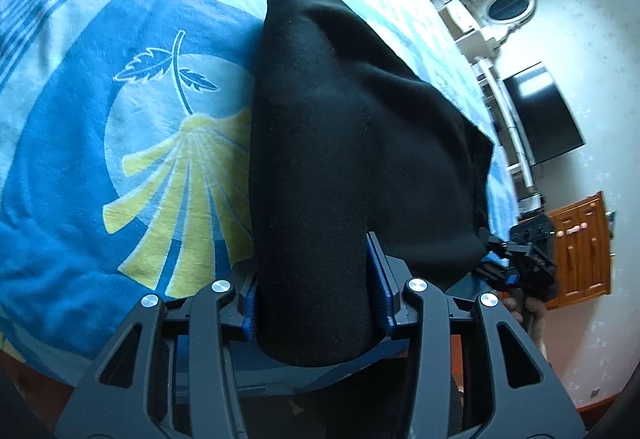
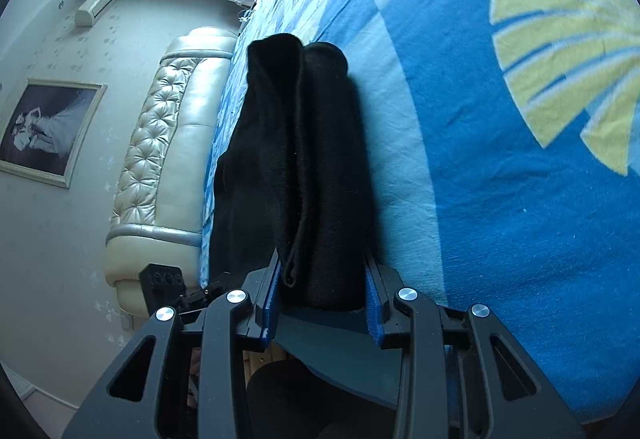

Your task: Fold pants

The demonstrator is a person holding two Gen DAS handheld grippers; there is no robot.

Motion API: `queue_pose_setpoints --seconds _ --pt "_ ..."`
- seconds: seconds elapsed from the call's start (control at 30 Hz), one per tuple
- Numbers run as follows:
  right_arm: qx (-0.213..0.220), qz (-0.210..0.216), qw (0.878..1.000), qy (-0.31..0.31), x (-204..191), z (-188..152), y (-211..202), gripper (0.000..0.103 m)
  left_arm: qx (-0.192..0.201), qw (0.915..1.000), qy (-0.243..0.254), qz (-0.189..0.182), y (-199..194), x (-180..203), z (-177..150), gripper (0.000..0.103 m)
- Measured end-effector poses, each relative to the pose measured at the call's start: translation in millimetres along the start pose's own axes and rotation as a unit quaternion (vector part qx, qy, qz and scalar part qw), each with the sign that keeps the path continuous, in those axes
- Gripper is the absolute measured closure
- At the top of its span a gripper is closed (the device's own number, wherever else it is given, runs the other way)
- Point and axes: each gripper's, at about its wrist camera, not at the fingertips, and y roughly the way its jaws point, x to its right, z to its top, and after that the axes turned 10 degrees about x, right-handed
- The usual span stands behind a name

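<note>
Black pants (image 1: 340,119) hang folded over the blue patterned bed cover (image 1: 120,159), lifted at their near edge. My left gripper (image 1: 312,279) is shut on a thick rolled fold of the cloth, its blue pads pressing on both sides. At the far right of that view, the right gripper (image 1: 516,259) meets the other corner of the same edge. In the right wrist view my right gripper (image 2: 322,279) is shut on several layers of the pants (image 2: 304,139), a hem showing by the left pad. The left gripper (image 2: 188,291) shows only in part at the lower left.
The bed cover (image 2: 500,179) fills the right of the right wrist view, and a padded cream headboard (image 2: 168,143) borders it on the left. A framed picture (image 2: 44,127) hangs on that wall. A dark screen (image 1: 544,111) and a wooden cabinet (image 1: 580,247) stand past the bed's edge.
</note>
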Motion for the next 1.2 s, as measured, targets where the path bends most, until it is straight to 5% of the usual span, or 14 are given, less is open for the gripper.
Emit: queue_pose_setpoints --seconds 0.87,1.2 --pt "0.005 0.009 1.0 0.002 7.6 -3.9 -5.2 0.067 0.005 0.9999 0.004 -0.01 -2.7 -6.8 -5.4 0.054" --pt "0.02 0.059 0.996 0.062 23.4 -0.5 -19.4 0.057 0.024 0.9996 0.011 0.009 -11.4 -5.9 -14.5 0.038"
